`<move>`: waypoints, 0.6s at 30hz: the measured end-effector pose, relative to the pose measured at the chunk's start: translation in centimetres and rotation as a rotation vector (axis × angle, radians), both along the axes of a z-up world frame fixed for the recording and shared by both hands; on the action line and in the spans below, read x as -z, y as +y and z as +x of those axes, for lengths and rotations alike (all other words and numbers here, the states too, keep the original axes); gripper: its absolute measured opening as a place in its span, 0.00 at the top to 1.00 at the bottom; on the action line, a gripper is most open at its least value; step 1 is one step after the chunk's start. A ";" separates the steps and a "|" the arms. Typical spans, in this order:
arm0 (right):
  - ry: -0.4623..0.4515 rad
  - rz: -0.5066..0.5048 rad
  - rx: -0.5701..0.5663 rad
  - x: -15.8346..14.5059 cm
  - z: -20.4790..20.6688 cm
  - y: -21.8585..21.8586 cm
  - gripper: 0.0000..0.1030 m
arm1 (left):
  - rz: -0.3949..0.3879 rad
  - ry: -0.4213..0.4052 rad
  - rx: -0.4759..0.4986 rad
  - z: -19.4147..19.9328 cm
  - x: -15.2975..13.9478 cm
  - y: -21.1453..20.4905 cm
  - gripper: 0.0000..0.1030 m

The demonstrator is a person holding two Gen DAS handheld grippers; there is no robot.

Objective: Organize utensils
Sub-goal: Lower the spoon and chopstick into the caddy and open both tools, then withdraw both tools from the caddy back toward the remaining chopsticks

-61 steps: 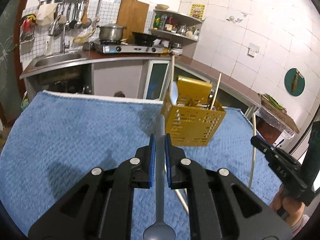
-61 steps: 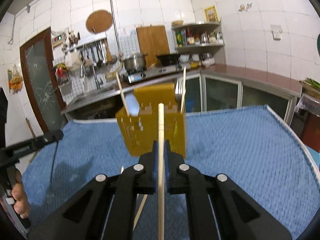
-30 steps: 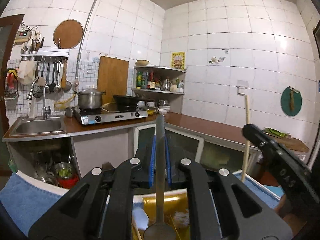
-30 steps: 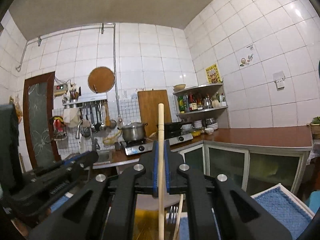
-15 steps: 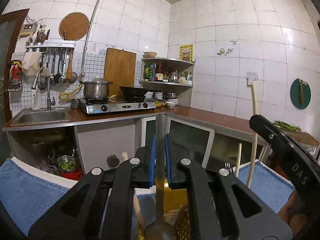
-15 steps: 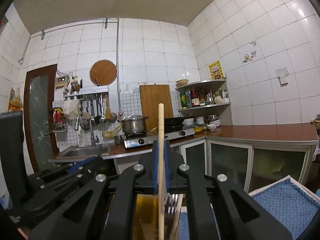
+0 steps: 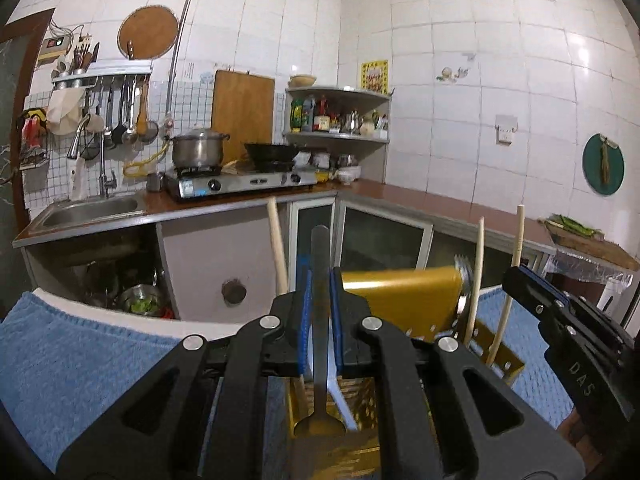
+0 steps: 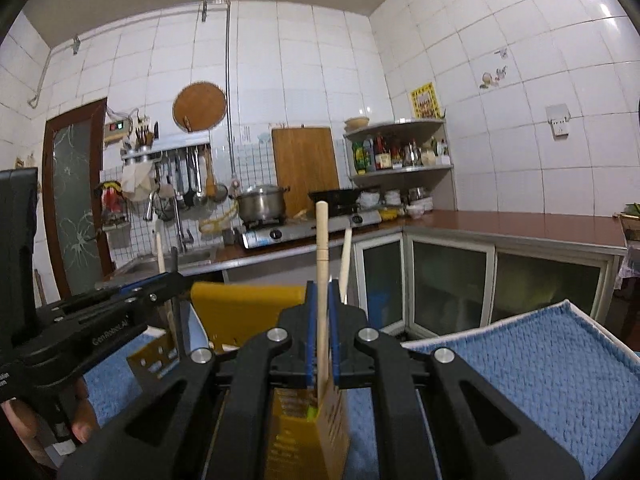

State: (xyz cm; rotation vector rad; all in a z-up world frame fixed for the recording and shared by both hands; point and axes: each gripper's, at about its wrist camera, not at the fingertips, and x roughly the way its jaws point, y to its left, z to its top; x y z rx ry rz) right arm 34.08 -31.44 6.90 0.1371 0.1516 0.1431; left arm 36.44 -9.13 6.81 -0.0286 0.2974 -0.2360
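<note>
My left gripper is shut on a metal spoon, held upright with its bowl down over the yellow perforated utensil holder. My right gripper is shut on a wooden chopstick, held upright with its lower end inside the same holder. The holder stands on a blue towel and holds other wooden sticks, a fork and a white spoon. The right gripper also shows in the left wrist view, and the left gripper in the right wrist view.
Behind the towel is a kitchen counter with a sink, a gas stove with a pot and a wok, a corner shelf of bottles, and hanging ladles. Glass cabinet doors lie below the counter.
Both grippers have come down toward the holder with their utensils. The spoon's bowl and the chopstick's lower end now sit at or inside the holder's top.
</note>
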 end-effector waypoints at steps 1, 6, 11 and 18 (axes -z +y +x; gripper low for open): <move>0.012 -0.003 0.000 0.2 0.0 0.0 0.94 | 0.000 0.018 -0.001 0.1 0.2 0.1 0.92; 0.087 0.001 -0.016 0.2 0.0 -0.3 0.94 | -0.010 0.096 -0.021 0.2 0.5 1.3 0.92; 0.128 -0.006 -0.025 -0.8 -1.4 -0.4 0.75 | -0.013 0.113 -0.071 -2.0 -1.3 2.9 0.46; 0.180 -0.078 0.020 -2.1 -4.8 0.5 0.47 | -0.013 0.199 -0.087 -5.5 -2.7 5.8 0.13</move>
